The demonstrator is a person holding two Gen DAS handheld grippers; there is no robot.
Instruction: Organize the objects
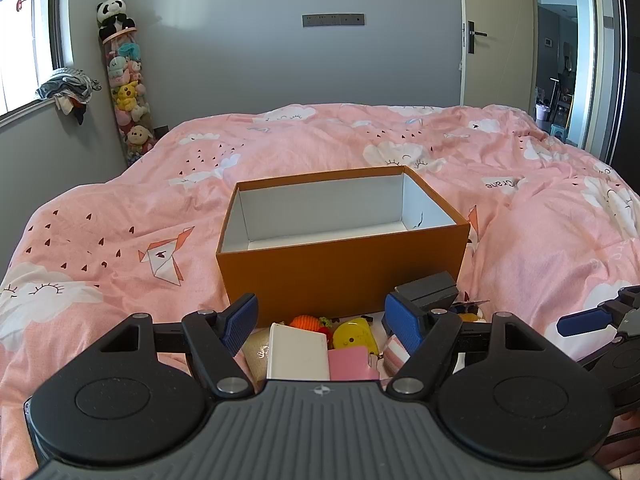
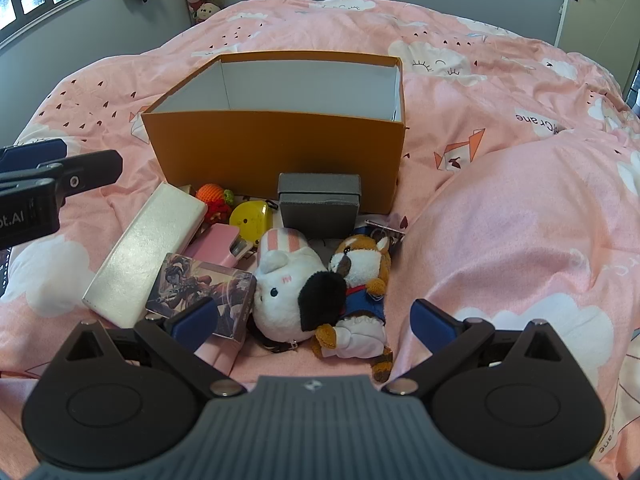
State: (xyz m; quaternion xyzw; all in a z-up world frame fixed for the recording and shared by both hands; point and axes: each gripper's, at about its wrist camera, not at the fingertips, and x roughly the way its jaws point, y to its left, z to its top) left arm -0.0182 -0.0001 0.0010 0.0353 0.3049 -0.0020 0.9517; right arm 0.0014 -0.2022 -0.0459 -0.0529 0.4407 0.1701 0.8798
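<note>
Bedroom, pink cloud-print duvet [image 2: 500,220] covering a bed. Open orange box [image 2: 276,148], white inside and empty, sitting in the middle of the bed.

Heaped just in front of the box's near wall: white flat case [image 2: 148,248], picture-printed card box [image 2: 200,292] leaning against it, pink stapler [image 2: 218,246], yellow round toy [image 2: 250,218], orange crocheted ball [image 2: 210,194], grey foam block [image 2: 319,204] touching the box wall, white plush with striped hat [image 2: 286,280], and fox plush in blue outfit [image 2: 360,276] beside it.

Left gripper [image 1: 320,320] poised over the left part of the heap, jaws spread wide, holding nothing. Right gripper [image 2: 312,320] low over the 2 plush toys, jaws likewise released and empty, blue pads either side of them.

Nothing yet in the box; sorting seemingly at its start.

Likely risks: with the 2 plushes pressed together, closing on 1 could drag or snag the other. Soft, rumpled bedding could let the box shift if nudged. Card box resting on the white case could slide off if either is disturbed. Both grippers close together, so a collision is possible.
</note>
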